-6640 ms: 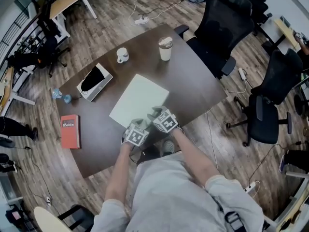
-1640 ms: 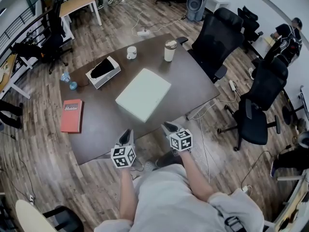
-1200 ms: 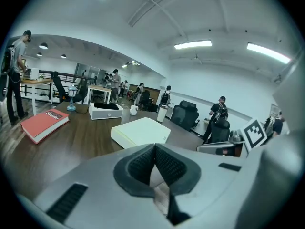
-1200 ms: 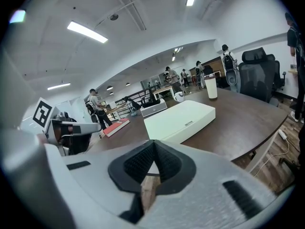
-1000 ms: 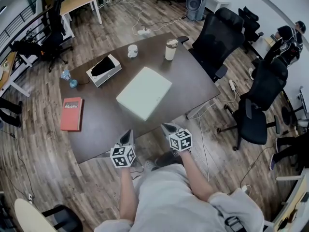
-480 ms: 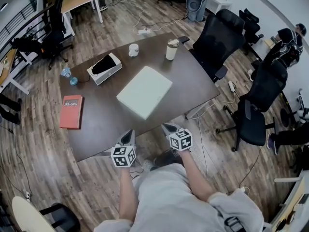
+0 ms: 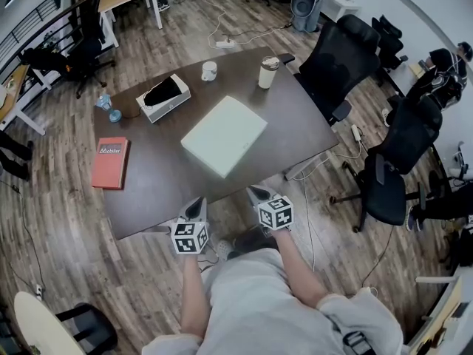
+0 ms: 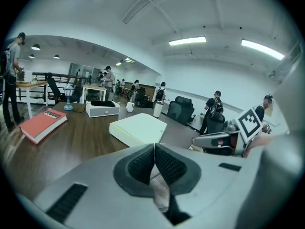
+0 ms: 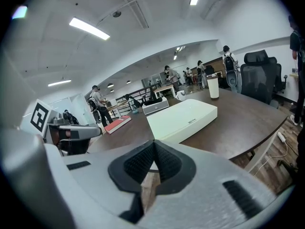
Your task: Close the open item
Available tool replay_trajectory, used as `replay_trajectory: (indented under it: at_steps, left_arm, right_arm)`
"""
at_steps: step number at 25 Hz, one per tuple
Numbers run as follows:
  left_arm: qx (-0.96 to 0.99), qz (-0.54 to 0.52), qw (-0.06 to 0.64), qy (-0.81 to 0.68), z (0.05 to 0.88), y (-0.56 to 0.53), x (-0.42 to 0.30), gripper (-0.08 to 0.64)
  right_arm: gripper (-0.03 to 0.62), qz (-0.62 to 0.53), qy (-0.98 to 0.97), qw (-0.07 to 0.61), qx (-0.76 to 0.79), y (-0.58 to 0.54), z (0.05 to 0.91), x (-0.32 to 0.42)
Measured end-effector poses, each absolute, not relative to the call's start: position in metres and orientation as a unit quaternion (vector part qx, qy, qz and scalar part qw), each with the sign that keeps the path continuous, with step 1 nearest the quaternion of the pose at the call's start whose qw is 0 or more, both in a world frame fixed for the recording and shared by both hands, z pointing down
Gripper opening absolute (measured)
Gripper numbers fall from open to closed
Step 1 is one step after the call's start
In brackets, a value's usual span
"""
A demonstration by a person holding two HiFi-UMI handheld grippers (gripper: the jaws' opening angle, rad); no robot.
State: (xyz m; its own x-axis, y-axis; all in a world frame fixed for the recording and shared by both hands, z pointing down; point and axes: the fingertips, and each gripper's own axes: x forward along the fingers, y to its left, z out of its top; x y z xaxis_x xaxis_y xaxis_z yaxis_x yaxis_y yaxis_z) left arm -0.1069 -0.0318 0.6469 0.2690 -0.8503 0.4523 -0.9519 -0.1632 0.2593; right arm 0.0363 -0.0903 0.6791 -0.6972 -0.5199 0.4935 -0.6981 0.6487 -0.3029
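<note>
White box (image 7: 224, 134) lies flat and closed, mid-table (image 7: 159, 180). Around it: tissue box (image 7: 163, 97) at 11 o'clock, mug (image 7: 210, 70) at 12, lidded cup (image 7: 267, 72) at 1, red book (image 7: 110, 162) at 9. Off the near table edge, left gripper (image 7: 194, 211) at 7, right gripper (image 7: 259, 196) at 5. Both are clear of the box, their jaws pressed together on nothing.

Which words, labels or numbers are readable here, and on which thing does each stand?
No text can be quoted with certainty.
Red book: white title on the cover, too blurred to read.
White box: small dark mark on its side, too small to read.
Cubes on the left gripper and right gripper: square patterns only, no letters.
</note>
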Motion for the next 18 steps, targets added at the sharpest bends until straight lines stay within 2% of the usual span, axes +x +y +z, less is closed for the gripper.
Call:
replay_trajectory:
  at_steps: [18]
  left_arm:
    - [0.761,0.094,0.250,-0.591,0.647,-0.031,-0.098,0.006]
  right_arm:
    - [0.000,0.228,-0.893,0.162,0.354,-0.089,0.673,0.043]
